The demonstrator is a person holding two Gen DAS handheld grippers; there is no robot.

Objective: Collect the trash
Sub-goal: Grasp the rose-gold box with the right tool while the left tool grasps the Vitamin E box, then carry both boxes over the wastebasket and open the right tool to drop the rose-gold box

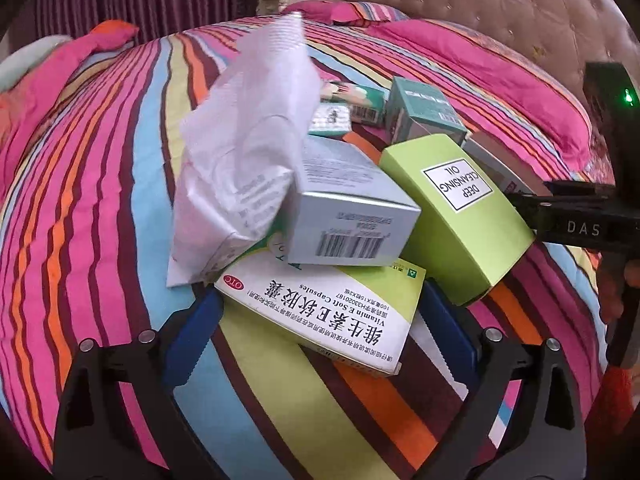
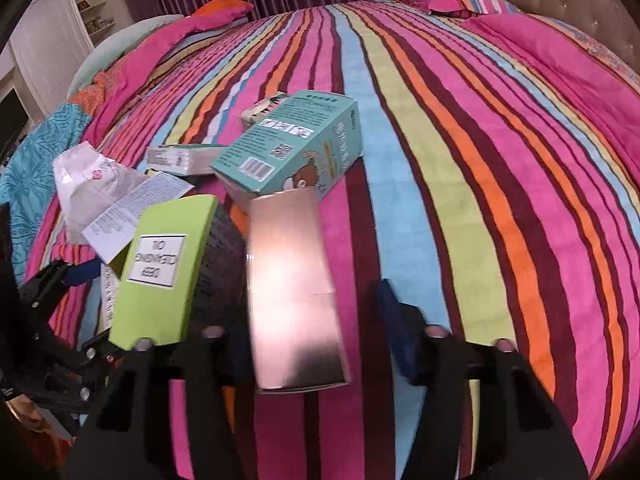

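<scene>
The shiny pink box (image 2: 294, 292) is seen lower centre on the striped bedspread (image 2: 440, 160), lying lengthwise between the parted fingers of the right gripper (image 2: 316, 320). Its long axis runs up the frame, and a gap shows beside the right-hand pad.
</scene>
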